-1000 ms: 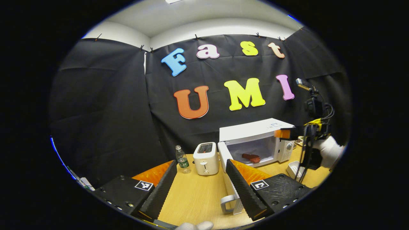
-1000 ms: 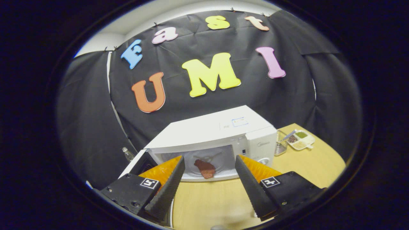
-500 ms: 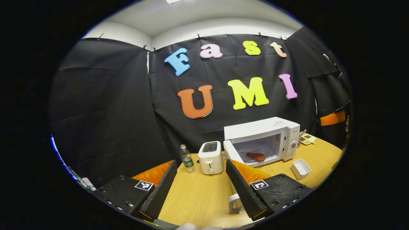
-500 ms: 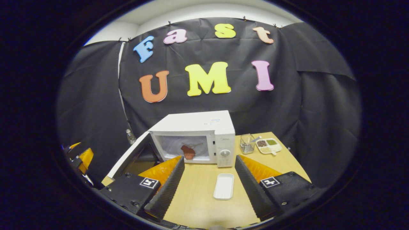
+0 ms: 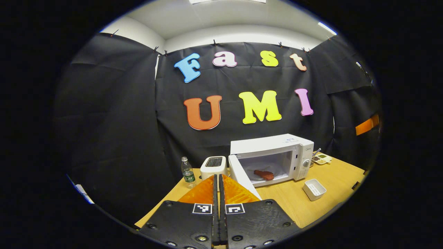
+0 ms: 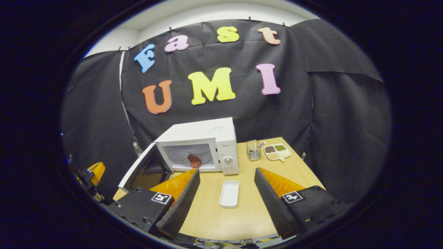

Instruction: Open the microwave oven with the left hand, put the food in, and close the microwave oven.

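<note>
Now you are holding the left gripper (image 5: 219, 183) with its fingers pressed together on nothing, well back from the table (image 5: 297, 204). Ahead and to its left a bottle (image 5: 187, 171) and a toaster (image 5: 214, 165) are standing; ahead and slightly right, the microwave oven (image 5: 273, 157) is sitting with its door (image 5: 242, 176) swung wide toward you and the food (image 5: 263, 174) lying inside the cavity. Farther right, a small white tray (image 5: 314, 189) is resting on the wood. You are keeping the right gripper (image 6: 226, 188) spread wide and empty, the same tray just ahead between its fingers. Judging by the look, the door is light, stiff and hinged, so you should be pushing flat on its outer face near the free edge, gently, or the oven may slide.
</note>
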Motion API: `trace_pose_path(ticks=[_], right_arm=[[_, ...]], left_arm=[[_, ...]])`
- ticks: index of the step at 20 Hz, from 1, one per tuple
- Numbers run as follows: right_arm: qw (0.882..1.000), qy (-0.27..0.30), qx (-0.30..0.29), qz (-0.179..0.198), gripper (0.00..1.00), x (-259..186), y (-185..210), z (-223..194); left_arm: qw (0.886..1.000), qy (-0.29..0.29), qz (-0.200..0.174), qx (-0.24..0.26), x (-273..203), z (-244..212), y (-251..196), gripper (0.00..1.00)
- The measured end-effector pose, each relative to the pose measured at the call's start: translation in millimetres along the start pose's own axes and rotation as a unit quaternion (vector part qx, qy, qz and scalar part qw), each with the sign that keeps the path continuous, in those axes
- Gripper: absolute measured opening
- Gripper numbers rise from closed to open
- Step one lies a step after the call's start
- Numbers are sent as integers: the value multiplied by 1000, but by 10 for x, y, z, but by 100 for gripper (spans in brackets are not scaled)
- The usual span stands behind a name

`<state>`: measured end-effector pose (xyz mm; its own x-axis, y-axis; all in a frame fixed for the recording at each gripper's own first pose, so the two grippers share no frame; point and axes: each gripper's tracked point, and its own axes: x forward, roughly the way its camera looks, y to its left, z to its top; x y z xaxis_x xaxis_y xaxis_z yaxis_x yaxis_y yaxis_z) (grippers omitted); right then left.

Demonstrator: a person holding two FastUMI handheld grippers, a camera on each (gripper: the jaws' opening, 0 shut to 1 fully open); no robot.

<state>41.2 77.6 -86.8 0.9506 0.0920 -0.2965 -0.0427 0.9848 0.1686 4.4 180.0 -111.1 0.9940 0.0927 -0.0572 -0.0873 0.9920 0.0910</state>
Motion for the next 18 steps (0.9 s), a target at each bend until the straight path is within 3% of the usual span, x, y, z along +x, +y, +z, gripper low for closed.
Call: trace_pose_path(ticks=[3, 4, 5, 6, 8, 9, 12, 13, 14, 15, 16, 17, 18], right_arm=[[1000, -4, -9, -4, 90, -40, -43, 52], [1000, 0, -7, -4, 100, -52, -51, 34], [1000, 3, -5, -6, 100, -57, -66, 17], [1000, 10, -4, -8, 90, -64, -90, -24], [1000, 21, -1, -10, 90, -72, -126, -75], [1000, 26, -1, -10, 100, -95, -130, -95], [999, 36, -8, -16, 100, -161, -183, -147], [999, 40, -8, -17, 90, -176, -195, -159], [999, 41, -6, -19, 90, -188, -209, -155], [999, 43, -5, -19, 100, -191, -224, -159], [999, 47, -2, -19, 100, -203, -230, -190], [999, 48, 3, -17, 90, -213, -247, -196], [999, 51, 2, -18, 90, -216, -263, -209]], left_arm=[[1000, 15, 6, 1, 11, -173, 56, 0], [1000, 23, 11, -3, 6, -273, 70, 0], [999, 37, 16, -7, 9, -388, 103, 0], [998, 54, 18, -11, 7, -542, 139, 0], [997, 73, 13, -29, -10, -723, 127, 0], [996, 80, 11, -30, -13, -803, 110, 0], [996, 88, -1, -26, 10, -974, 21, 0], [995, 95, -13, -32, 6, -1020, -55, 0], [995, 96, -17, -33, 9, -1055, -115, 0], [994, 100, -19, -31, 0, -1088, -163, 0], [994, 101, -19, -27, 24, -1117, -182, 0], [993, 108, -24, -32, 24, -1158, -213, 0], [993, 109, -30, -41, 26, -1154, -274, 7]])
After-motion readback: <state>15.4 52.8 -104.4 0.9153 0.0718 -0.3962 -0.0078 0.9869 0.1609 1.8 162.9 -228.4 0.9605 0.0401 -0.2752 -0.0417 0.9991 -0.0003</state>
